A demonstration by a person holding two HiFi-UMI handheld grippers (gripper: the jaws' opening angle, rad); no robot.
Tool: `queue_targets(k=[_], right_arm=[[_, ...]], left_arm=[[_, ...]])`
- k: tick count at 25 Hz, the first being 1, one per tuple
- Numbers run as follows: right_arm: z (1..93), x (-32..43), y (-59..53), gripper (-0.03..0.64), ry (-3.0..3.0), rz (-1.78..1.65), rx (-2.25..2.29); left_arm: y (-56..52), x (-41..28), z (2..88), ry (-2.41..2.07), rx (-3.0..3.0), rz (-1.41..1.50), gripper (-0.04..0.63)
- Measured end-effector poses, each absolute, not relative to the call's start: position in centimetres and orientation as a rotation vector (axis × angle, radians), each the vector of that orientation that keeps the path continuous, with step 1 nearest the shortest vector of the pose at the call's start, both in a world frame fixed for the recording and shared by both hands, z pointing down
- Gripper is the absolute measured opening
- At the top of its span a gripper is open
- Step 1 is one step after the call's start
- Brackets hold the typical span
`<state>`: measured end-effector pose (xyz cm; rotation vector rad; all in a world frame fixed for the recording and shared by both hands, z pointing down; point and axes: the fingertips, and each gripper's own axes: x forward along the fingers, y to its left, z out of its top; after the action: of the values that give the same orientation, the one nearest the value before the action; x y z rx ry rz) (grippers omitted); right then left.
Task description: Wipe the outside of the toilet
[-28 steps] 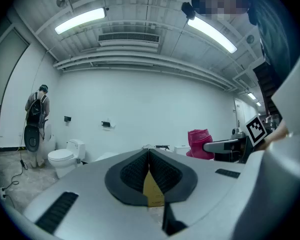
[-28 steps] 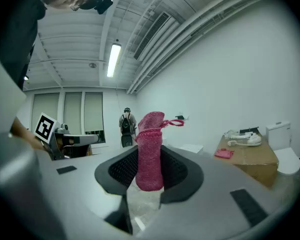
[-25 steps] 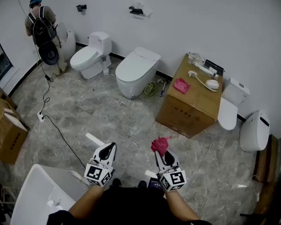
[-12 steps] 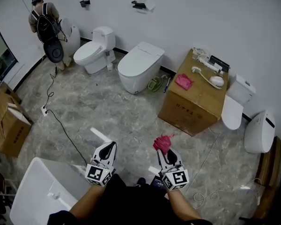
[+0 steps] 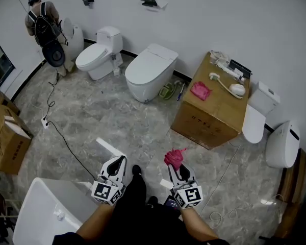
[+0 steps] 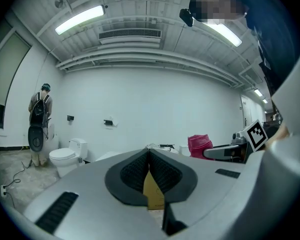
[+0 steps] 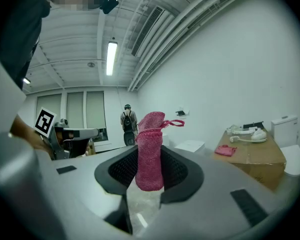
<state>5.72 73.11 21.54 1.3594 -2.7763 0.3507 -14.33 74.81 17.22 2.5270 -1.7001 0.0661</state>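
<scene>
My right gripper (image 5: 176,168) is shut on a pink knitted cloth (image 5: 174,157), which sticks up between its jaws (image 7: 150,149). At the lower middle my left gripper (image 5: 118,163) is shut with nothing in it; its pads meet in the left gripper view (image 6: 149,159). Both are held low over the grey marble floor, far from the toilets. A large white toilet (image 5: 149,71) with its lid down stands against the far wall. A smaller white toilet (image 5: 94,57) stands left of it (image 6: 65,156).
A cardboard box (image 5: 206,114) at the right carries a second pink cloth (image 5: 200,91) and a hand shower (image 5: 229,88). White toilet parts (image 5: 281,144) lie beyond it. A white basin (image 5: 43,213) is at the lower left. A person with a backpack (image 5: 43,27) stands far left; a cable (image 5: 66,142) crosses the floor.
The view has shifted a little toward the toilets and a dark shoe now shows between the grippers. Both grippers keep their pose; the pink cloth stays held.
</scene>
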Motion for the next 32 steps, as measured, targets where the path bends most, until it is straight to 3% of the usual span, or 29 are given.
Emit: queue_targets(k=[19, 32], right_arm=[[19.9, -3.5, 50.2, 0.137, -2.711, 0.365, 1.484], [24.4, 0.3, 35.5, 0.137, -2.639, 0.477, 1.615]], left_arm=[[50.6, -24.0, 19.2, -1.554, 2.593, 0.073, 0.015], [35.3, -21.6, 21.6, -1.458, 2.611, 0.13, 0.015]])
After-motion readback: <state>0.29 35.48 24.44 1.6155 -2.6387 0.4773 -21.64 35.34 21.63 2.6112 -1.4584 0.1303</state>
